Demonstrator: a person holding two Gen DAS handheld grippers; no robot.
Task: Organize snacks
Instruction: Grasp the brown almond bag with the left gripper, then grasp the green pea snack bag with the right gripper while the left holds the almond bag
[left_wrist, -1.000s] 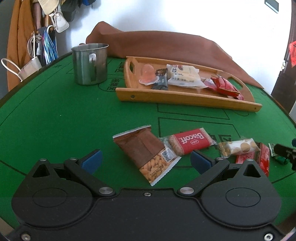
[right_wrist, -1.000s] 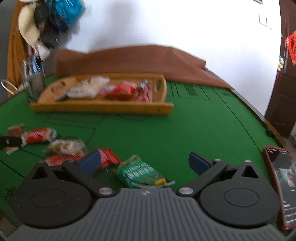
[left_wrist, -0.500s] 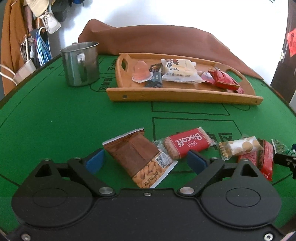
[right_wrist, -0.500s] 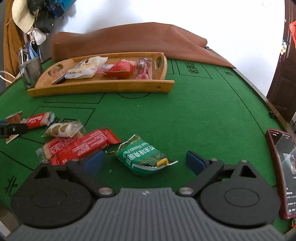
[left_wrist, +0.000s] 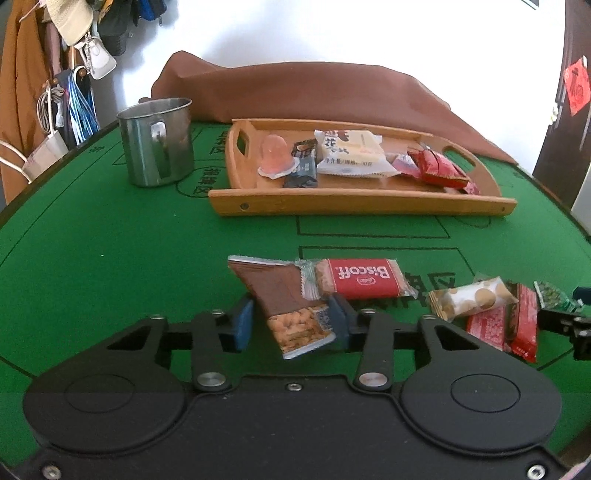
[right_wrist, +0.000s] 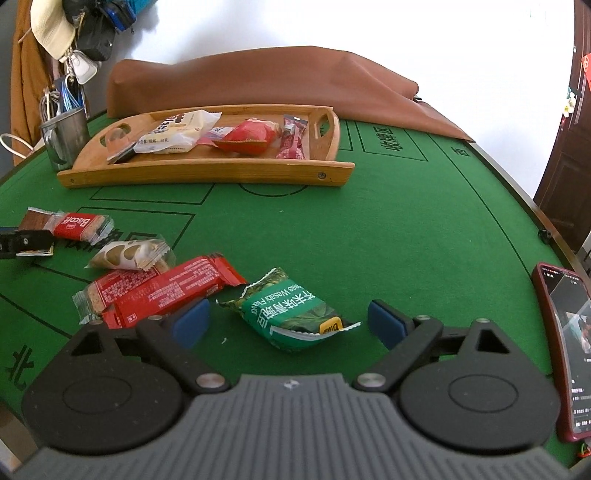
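The brown peanut packet (left_wrist: 288, 306) sits low in the centre of the left wrist view, tilted, its peanut-printed end nearest the camera, and the left gripper (left_wrist: 291, 325) has just been closing around it: the right pad presses its edge, while the left pad looks a sliver off the other edge, so I cannot tell if the grip is fully made. Just to its right, touching its top corner, lies the red Biscoff biscuit (left_wrist: 360, 278), then a clear pack of round cookies (left_wrist: 471, 301) and two red bars (left_wrist: 509, 325) toward the right edge. In the right wrist view the green wasabi pea packet (right_wrist: 291, 314) lies low in the middle on the green felt table (right_wrist: 388, 229), between the fingers of the right gripper (right_wrist: 288, 321), whose jaws stand wide apart and touch nothing; the red bars lie just beside its left pad. Higher up, across the middle of both views, a wooden tray (left_wrist: 354, 201) holds a jelly cup (left_wrist: 275, 155), a dark bar, a white packet (left_wrist: 349, 153) and red packets. A steel mug (left_wrist: 157, 142) stands left of the tray, a brown cloth (left_wrist: 314, 92) lies heaped behind it, and a phone (right_wrist: 565, 350) rests at the right edge of the right wrist view.
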